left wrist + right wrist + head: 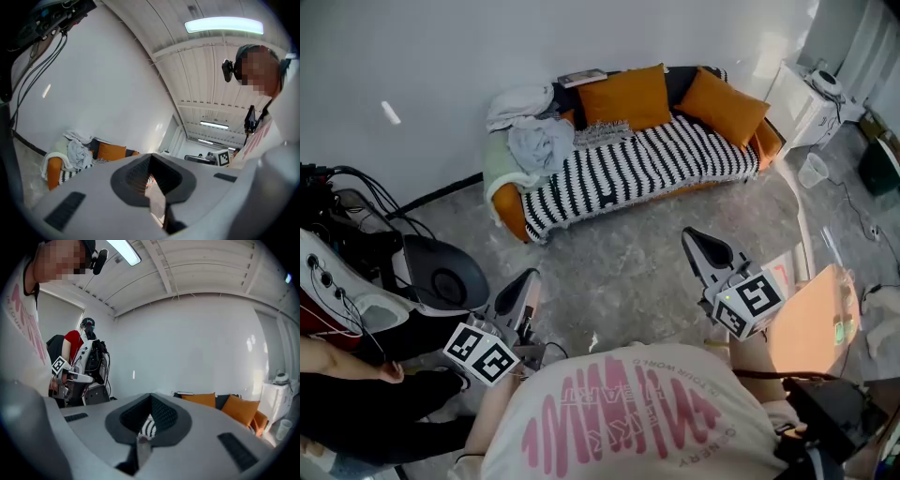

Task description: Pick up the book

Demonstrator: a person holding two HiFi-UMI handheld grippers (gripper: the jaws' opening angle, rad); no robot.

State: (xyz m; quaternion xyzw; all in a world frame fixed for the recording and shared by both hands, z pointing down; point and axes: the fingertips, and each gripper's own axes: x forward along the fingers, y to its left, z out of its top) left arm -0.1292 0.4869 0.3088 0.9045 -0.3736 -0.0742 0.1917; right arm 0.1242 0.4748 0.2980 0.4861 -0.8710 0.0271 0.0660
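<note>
Left claw [530, 277]: grey shells, black pads.
Left marker cube [482, 355]: white with black squares.
Right claw [695, 235]: the same grey and black.
Right marker cube [748, 302]: black squares on white.
Knitted sofa throw [637, 169], ahead of both claws: black-and-white stripes.
Two square fabric cushions [623, 97], beyond the throw: plain orange.
Crumpled cloth heap [536, 142], ahead of the left claw: pale grey.
Thin flat book [582, 78], beyond the heap: greyish and dark, pattern too small to tell.
Stone-look floor [619, 272], under the claws: mottled grey.
Plain wall [441, 66]: white.
Person's cotton T-shirt [628, 412], behind the claws: cream with pink lettering and bars.
</note>
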